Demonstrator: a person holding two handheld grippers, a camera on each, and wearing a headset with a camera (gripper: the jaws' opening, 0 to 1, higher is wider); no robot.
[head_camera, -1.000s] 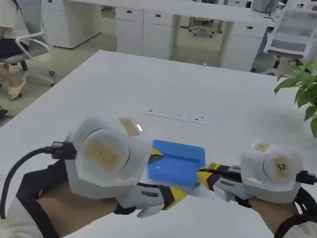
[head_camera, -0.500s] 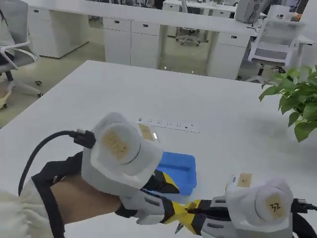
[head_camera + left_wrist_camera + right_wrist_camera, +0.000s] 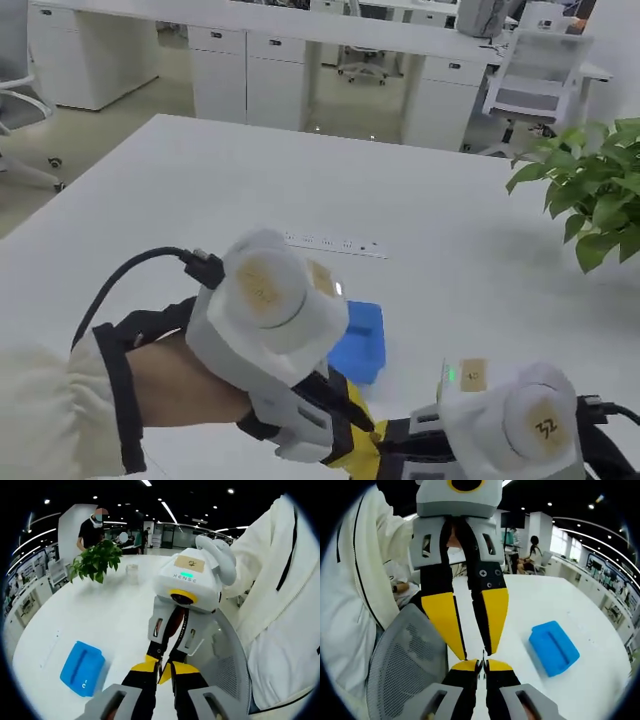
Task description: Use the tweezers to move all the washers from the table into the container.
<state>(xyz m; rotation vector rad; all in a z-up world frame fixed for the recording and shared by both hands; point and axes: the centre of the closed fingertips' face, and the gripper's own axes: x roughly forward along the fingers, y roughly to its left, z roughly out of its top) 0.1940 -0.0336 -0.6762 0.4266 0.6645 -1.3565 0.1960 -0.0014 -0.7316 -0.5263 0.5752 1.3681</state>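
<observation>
At the near end of the desk (image 3: pixel 450 250): both tools nose to nose, container half hidden.
Left tool (image 3: pixel 160 666) is clenched, yellow tips together. Right tool (image 3: pixel 481 665) is clenched too, with a thin metal sliver (image 3: pixel 483 656) in the slit between its tips, too small to say whether it's the tweezers. Head view: the left tool's body covers the left part of the blue container (image 3: pixel 366 338), which sits on the desk just behind it. The spot where the tips meet is mostly blocked, and the bottom frame edge cuts off the right tool. Container contents unreadable in either gripper view. Power strip (image 3: pixel 332 243) lies farther back; plant (image 3: pixel 590 200) at the right edge, partly cropped.
</observation>
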